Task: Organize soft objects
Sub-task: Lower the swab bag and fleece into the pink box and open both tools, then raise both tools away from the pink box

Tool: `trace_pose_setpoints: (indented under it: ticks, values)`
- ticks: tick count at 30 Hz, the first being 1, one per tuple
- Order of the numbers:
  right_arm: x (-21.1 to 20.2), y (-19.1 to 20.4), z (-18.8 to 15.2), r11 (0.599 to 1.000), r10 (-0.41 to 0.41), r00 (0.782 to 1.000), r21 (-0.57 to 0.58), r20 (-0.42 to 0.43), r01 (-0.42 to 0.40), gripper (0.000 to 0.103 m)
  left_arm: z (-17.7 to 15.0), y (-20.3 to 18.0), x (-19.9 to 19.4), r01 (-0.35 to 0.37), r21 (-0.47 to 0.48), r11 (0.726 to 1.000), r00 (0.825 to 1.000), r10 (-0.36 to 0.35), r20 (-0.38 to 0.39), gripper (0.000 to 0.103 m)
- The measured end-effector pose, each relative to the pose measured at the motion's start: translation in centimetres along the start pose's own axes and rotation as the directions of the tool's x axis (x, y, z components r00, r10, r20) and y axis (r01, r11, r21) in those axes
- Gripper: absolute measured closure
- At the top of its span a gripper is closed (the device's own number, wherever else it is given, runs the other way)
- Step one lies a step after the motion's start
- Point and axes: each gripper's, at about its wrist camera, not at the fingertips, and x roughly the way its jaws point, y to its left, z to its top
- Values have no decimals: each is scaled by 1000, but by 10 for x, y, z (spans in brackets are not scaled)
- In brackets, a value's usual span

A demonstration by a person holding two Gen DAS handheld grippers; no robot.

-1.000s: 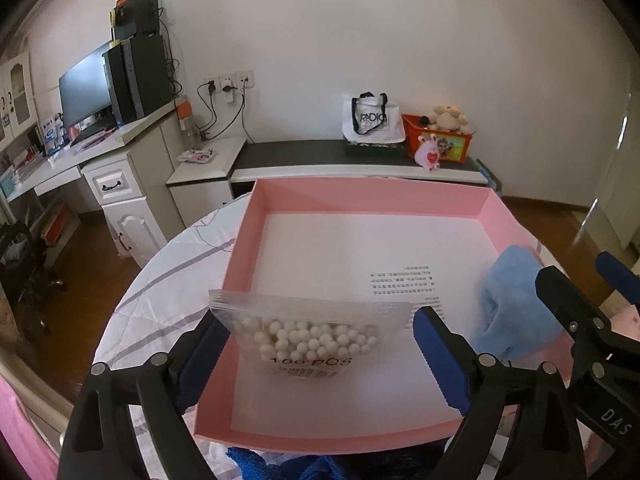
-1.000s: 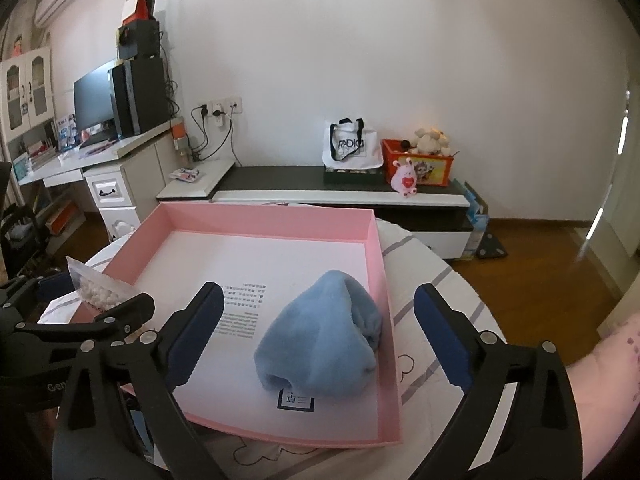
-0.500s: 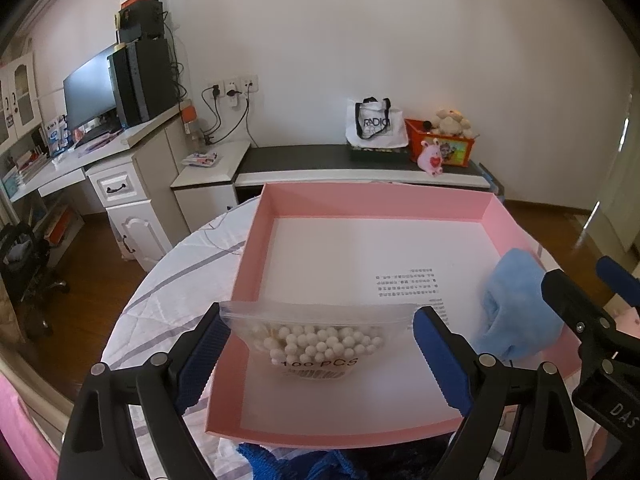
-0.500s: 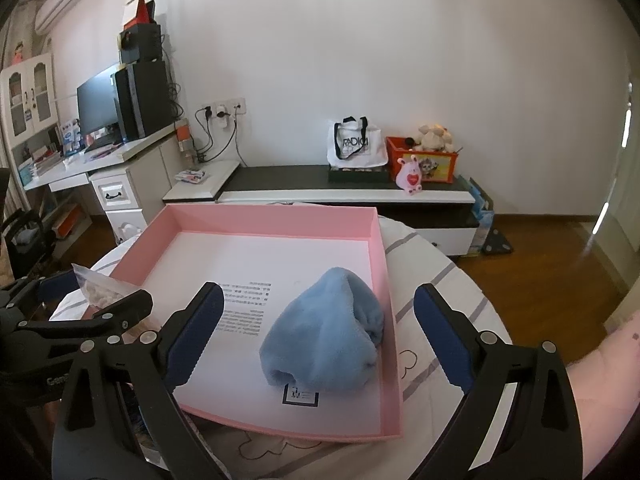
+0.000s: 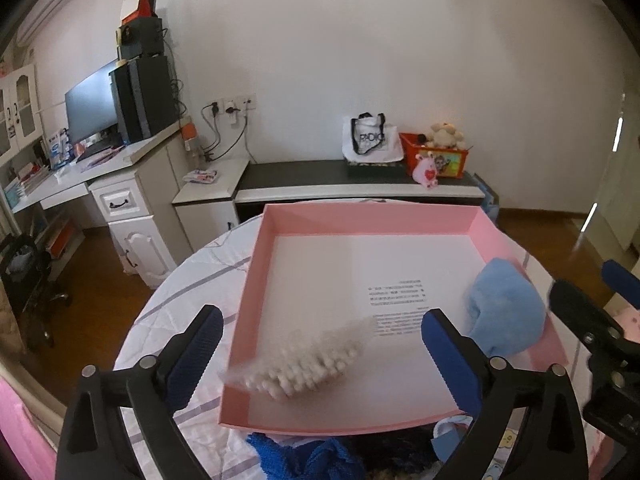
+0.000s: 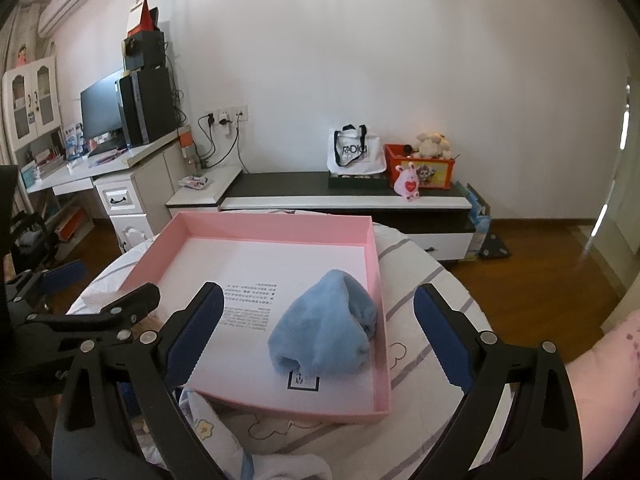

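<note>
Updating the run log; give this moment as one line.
left gripper: open, jaws just widened, bag of white balls released into pink box | right gripper: open, empty

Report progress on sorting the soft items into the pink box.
Done: the blue cloth lies in the pink box. In hand: nothing. The left claw has just opened, and the bag of white balls is blurred, dropping into the box. The right claw is open and empty. Left: dark blue fabric at the near edge.

Soft daylight from the right, strong fisheye bending at dark corners, bag of beads [image 5: 304, 364] motion-blurred.
</note>
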Motion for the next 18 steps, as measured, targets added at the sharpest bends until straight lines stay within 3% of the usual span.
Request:
trace_pose_setpoints:
  ticks: [10,18]
  values:
    - [-28,1,1,1000,-5,1000,-1,26,5,7,-7,1,-31,-10,-10,1000,1000,10,22,5]
    - [-72,10,-2,1000,7,998,-16,66,-6,7,-30,0,-84,-6,-16,1000,998,7,67,5]
